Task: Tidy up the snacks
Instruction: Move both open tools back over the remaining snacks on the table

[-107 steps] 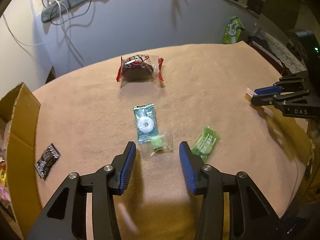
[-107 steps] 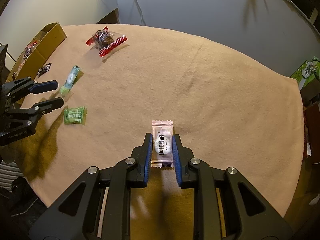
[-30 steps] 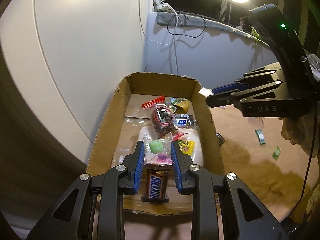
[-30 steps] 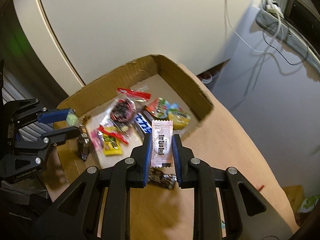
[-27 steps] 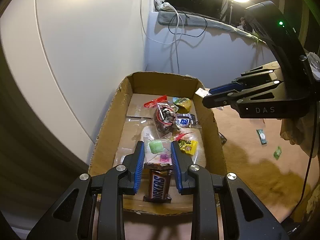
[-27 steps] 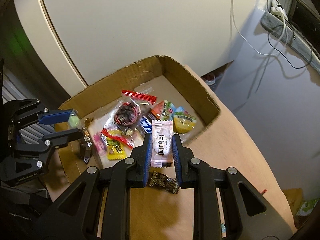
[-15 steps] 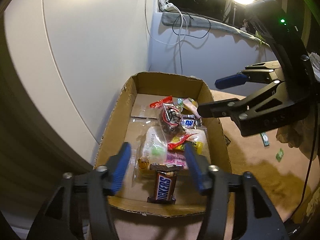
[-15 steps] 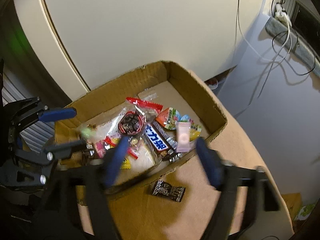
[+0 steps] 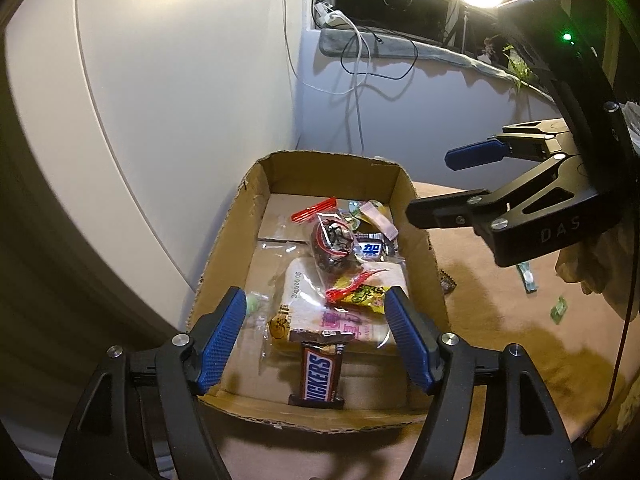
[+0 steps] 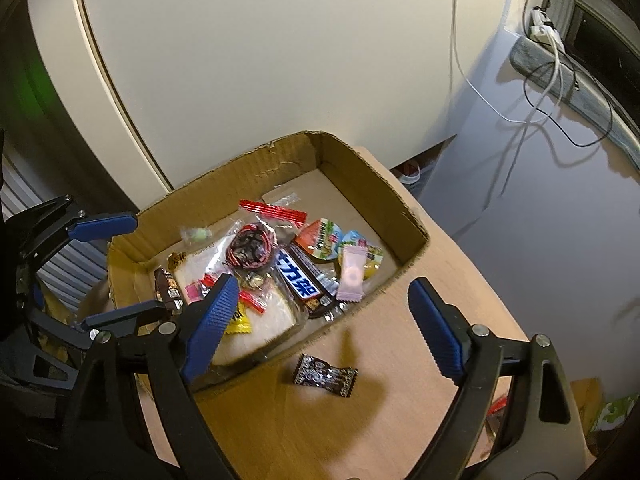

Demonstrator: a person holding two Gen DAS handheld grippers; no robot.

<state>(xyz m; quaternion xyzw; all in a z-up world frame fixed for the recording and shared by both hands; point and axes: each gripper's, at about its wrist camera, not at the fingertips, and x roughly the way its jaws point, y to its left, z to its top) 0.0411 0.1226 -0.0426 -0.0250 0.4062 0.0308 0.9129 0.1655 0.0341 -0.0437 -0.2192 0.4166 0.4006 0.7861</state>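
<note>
A cardboard box (image 9: 224, 248) (image 10: 376, 184) holds several snacks, among them a Snickers bar (image 9: 320, 372). My left gripper (image 9: 316, 336) is open and empty above the box's near end; the clear-wrapped green candy (image 9: 253, 305) (image 10: 196, 234) lies in the box by its left finger. My right gripper (image 10: 324, 324) is open and empty over the box's table-side wall; it also shows in the left wrist view (image 9: 452, 184). The pink sachet (image 10: 351, 270) (image 9: 380, 220) lies in the box.
A dark wrapped candy (image 10: 324, 374) (image 9: 447, 280) lies on the tan tablecloth (image 10: 360, 420) just outside the box. Two green sweets (image 9: 526, 276) (image 9: 559, 309) lie farther out on the table. A wall and cables stand behind the box.
Both grippers opened over the box. The green candy dropped from the left gripper and the pink sachet dropped from the right gripper; both now lie in the box.
</note>
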